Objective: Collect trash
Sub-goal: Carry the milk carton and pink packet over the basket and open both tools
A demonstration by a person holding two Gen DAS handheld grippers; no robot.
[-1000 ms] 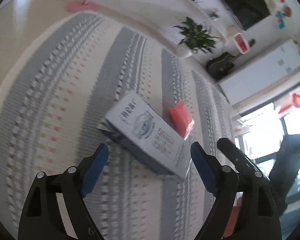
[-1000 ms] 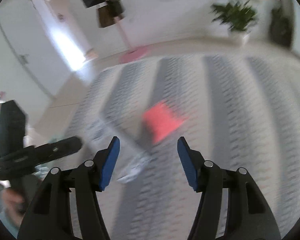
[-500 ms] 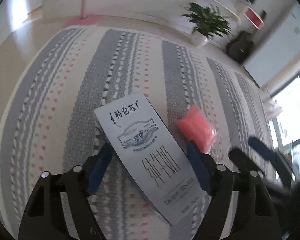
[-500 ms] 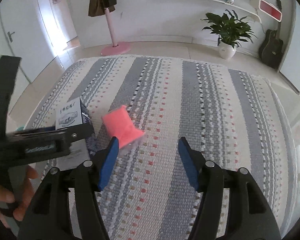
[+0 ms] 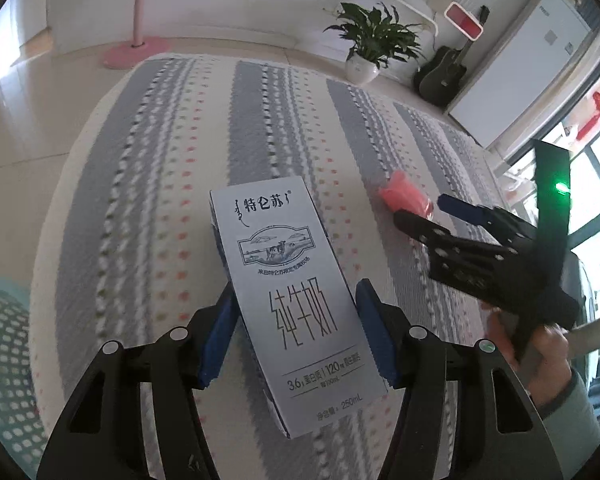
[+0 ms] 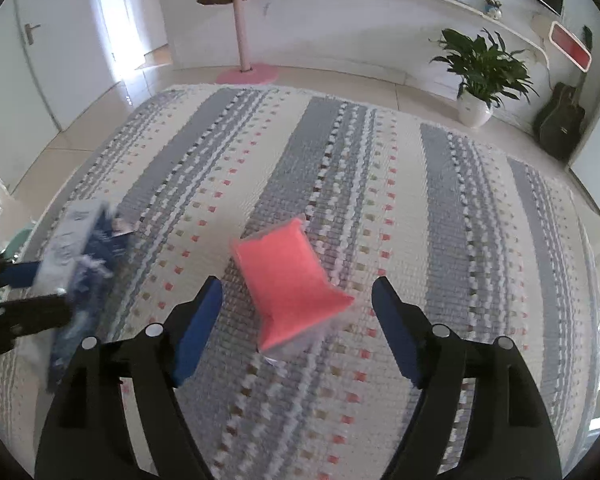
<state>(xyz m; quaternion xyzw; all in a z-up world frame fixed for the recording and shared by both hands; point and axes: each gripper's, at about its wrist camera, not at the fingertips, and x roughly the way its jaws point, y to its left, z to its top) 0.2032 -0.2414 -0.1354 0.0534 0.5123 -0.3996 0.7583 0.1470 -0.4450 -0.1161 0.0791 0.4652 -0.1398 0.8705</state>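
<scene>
A grey-blue milk carton (image 5: 292, 292) with Chinese print lies on the striped rug (image 5: 160, 184). My left gripper (image 5: 296, 334) has its blue pads on both sides of the carton, closed against it. A pink tissue pack (image 6: 290, 280) lies on the rug between the open fingers of my right gripper (image 6: 298, 328), which does not touch it. The pack shows in the left wrist view (image 5: 406, 196) beside the right gripper (image 5: 456, 220). The carton shows blurred in the right wrist view (image 6: 80, 256).
A teal mesh basket (image 5: 0, 356) sits at the rug's left edge. A potted plant (image 6: 480, 76), a guitar (image 6: 560, 124) and a pink coat stand (image 6: 246, 68) stand on the bare floor beyond the rug.
My left gripper moved forward over the carton and closed onto its sides. My right gripper moved forward until the pink pack lay between its open fingers.
</scene>
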